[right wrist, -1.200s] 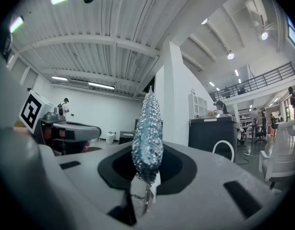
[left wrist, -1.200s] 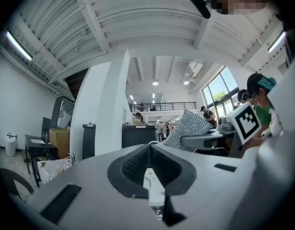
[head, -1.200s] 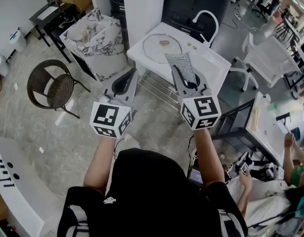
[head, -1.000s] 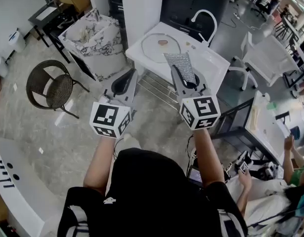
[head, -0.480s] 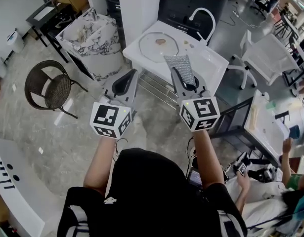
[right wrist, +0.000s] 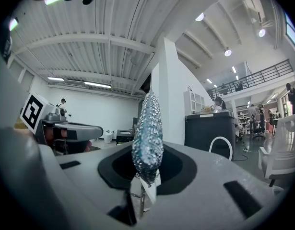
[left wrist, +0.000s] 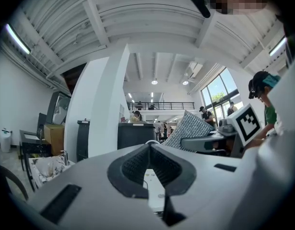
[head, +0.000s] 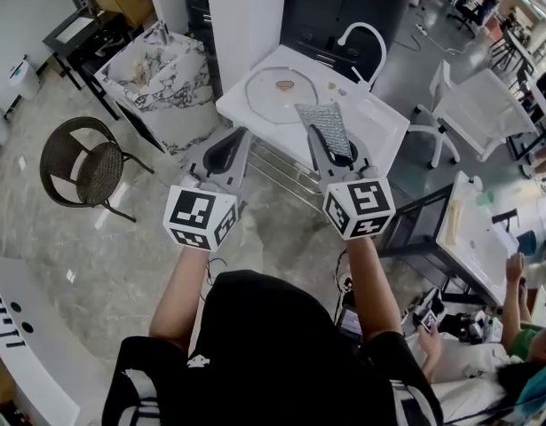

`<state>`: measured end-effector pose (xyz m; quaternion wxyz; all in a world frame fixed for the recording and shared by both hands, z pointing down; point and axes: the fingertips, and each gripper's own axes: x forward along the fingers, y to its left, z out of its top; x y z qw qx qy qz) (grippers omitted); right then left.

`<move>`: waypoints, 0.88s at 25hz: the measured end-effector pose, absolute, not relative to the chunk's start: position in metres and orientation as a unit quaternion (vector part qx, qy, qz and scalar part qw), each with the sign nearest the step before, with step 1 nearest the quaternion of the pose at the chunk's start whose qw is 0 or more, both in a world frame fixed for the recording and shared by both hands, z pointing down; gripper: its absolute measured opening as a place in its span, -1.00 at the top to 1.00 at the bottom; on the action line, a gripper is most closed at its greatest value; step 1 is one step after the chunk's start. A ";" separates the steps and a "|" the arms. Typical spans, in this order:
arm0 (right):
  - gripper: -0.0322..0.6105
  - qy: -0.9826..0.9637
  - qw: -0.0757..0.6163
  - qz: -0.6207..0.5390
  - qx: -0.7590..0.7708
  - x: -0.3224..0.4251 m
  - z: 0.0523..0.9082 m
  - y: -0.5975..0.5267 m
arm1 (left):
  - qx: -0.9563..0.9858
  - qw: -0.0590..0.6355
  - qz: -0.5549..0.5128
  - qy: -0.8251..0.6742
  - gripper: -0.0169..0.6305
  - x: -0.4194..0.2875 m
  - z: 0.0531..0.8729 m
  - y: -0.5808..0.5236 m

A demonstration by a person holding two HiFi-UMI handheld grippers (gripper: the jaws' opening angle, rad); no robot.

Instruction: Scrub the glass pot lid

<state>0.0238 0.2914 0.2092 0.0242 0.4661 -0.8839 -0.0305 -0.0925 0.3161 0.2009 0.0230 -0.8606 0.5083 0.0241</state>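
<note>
My right gripper [right wrist: 146, 174] is clamped on a silvery scouring pad [right wrist: 147, 128], which stands edge-on out of the jaws. My left gripper [left wrist: 148, 164] is clenched shut with nothing in it. The two are held level, side by side and apart. Ahead of them the glass pot lid [head: 281, 87] lies flat on the white counter [head: 379, 131], to the left of the faucet [head: 361, 35] and well apart from both tools — I haven't reached it yet.

The pad worries me first. I seem to grip it only by its lower edge, so pressing hard on the glass could fold it over or drag it out of the jaws.

The lid looks loose on a smooth top. If I scrub one-handed it may skid toward the counter's edge, and glass won't forgive a fall. My left jaws would have to open before they could steady the rim — and if they bite too hard, or land off-centre, they could chip the lid or tip it up.
</note>
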 end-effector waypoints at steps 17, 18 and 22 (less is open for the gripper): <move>0.69 -0.889 0.050 -0.015 0.455 -0.003 0.226 0.148 | -0.863 -0.006 0.022 0.505 0.92 -0.115 0.219 0.167; 0.69 -0.888 0.051 -0.013 0.456 -0.005 0.227 0.137 | -0.863 -0.009 0.019 0.504 0.92 -0.116 0.221 0.157; 0.69 -0.887 0.055 -0.008 0.458 -0.013 0.226 0.100 | -0.868 -0.021 0.007 0.497 0.92 -0.121 0.228 0.120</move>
